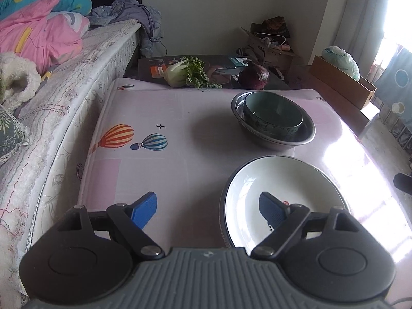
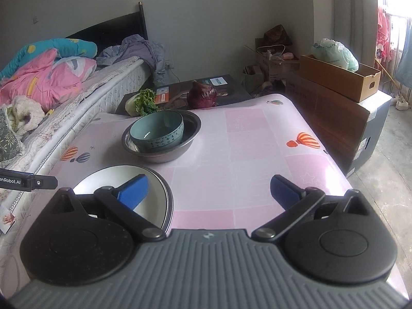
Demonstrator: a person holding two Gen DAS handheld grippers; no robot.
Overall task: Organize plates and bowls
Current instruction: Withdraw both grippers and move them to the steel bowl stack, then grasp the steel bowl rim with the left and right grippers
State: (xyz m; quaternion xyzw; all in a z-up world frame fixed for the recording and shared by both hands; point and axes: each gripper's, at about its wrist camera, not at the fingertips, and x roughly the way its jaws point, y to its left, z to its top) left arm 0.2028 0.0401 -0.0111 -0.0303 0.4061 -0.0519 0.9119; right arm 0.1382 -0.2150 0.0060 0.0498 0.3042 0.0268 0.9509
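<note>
A teal bowl (image 1: 273, 114) sits inside a steel basin (image 1: 306, 136) at the far middle of the pink table; they also show in the right wrist view, bowl (image 2: 157, 131) and basin (image 2: 190, 128). A stack of white plates with dark rims (image 1: 283, 188) lies near the front; in the right wrist view the stack (image 2: 108, 177) is at lower left. My left gripper (image 1: 208, 206) is open and empty, its right finger over the plate. My right gripper (image 2: 208, 190) is open and empty above the bare table, its left finger over the plate edge.
A cabbage (image 1: 185, 72) and a red onion (image 1: 253, 77) lie on a dark box beyond the table's far edge. A bed (image 1: 51, 97) runs along the left. Cardboard boxes (image 2: 337, 77) stand to the right. The left gripper's side (image 2: 28, 180) shows at the left.
</note>
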